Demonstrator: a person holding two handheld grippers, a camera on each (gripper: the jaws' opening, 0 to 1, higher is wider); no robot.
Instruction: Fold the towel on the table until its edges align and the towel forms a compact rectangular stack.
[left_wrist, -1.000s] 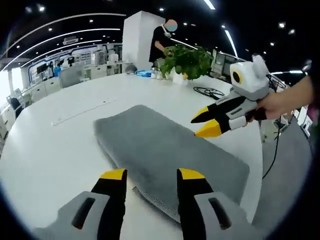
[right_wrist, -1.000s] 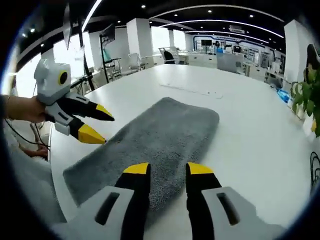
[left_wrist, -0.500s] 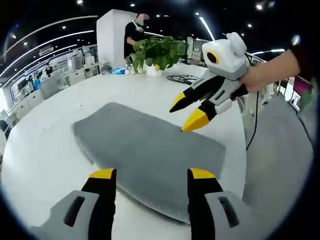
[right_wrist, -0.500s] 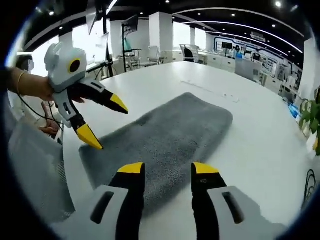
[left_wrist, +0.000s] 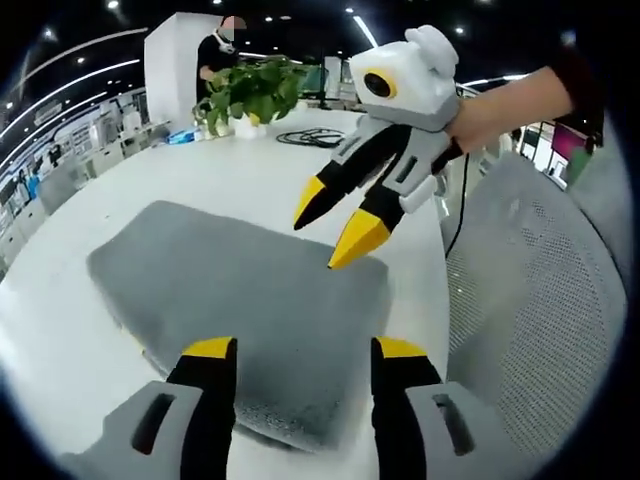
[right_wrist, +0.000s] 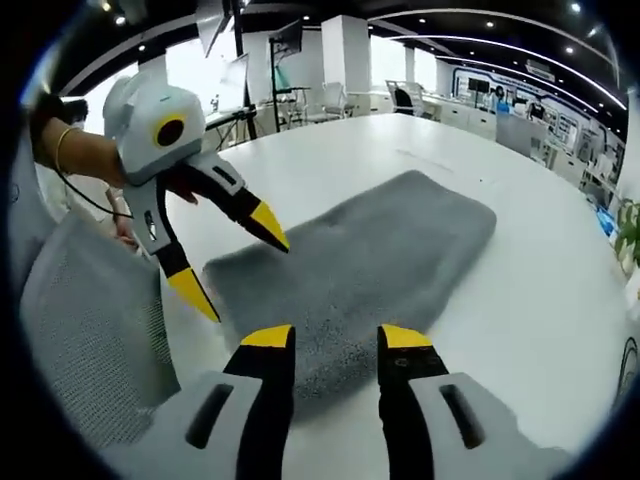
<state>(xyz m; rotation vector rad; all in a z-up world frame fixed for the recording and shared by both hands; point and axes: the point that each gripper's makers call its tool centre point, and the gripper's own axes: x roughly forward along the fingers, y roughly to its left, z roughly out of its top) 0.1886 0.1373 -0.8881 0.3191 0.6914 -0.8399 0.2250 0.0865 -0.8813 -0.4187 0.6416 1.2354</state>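
Observation:
A grey towel (left_wrist: 230, 290) lies flat on the white table (left_wrist: 250, 170) as one long rectangle, its short end near the table edge. My left gripper (left_wrist: 305, 350) is open, with its yellow tips low over that near end. My right gripper (left_wrist: 328, 237) reaches in from the right, held by a hand, open, its lower tip just above the towel's corner. In the right gripper view the towel (right_wrist: 380, 250) runs away from my open right gripper (right_wrist: 335, 340). There the left gripper (right_wrist: 240, 270) stands open at the towel's left corner.
A mesh chair back (left_wrist: 540, 300) stands close to the table edge, seen again as a chair back (right_wrist: 90, 330) on the left. A potted plant (left_wrist: 255, 90), a black cable (left_wrist: 315, 135) and a standing person (left_wrist: 220, 45) are at the table's far side.
Both views have swung toward the towel's end at the table edge. Each gripper now looms larger and closer in the other's view. The towel lies as before.

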